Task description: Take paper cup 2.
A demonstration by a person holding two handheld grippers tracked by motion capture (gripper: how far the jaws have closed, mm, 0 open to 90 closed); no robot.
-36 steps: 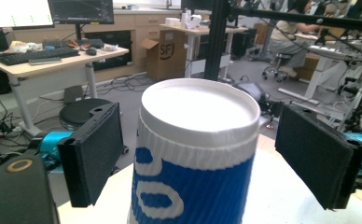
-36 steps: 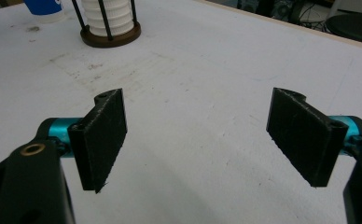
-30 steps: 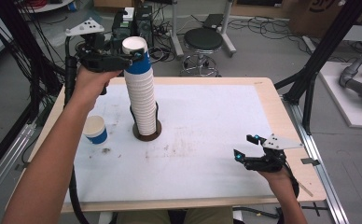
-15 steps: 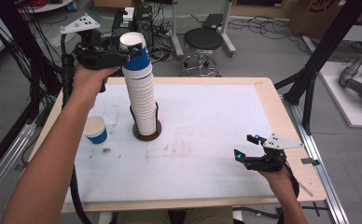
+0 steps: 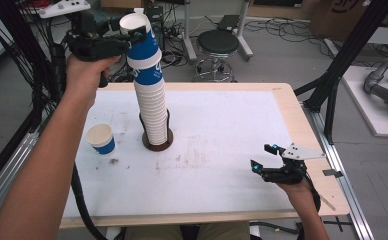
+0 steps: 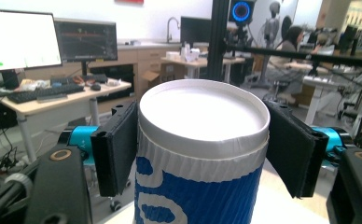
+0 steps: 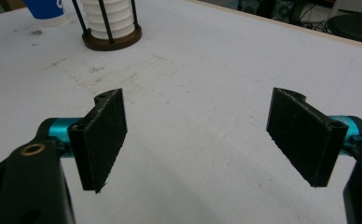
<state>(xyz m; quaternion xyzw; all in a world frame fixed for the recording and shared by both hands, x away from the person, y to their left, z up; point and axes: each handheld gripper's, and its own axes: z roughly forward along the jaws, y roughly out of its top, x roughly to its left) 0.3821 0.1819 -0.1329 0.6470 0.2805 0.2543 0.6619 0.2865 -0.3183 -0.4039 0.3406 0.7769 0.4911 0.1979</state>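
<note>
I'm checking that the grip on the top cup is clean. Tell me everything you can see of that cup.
The top cup is a paper cup with a white rolled rim, white inside, and a ribbed blue sleeve with white print. It stands upright and empty, its mouth up, raised a little out of the cup stack with its base still nested there. The left gripper clamps it just under the rim, one black pad on each side. The stack stands in a round brown holder with thin black rods.

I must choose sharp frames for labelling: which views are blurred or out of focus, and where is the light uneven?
High view: soft overall, even light on the table. Left gripper view: the top cup is sharp, the room behind slightly soft. Right gripper view: the pads are fairly sharp, the cup stack soft.
</note>
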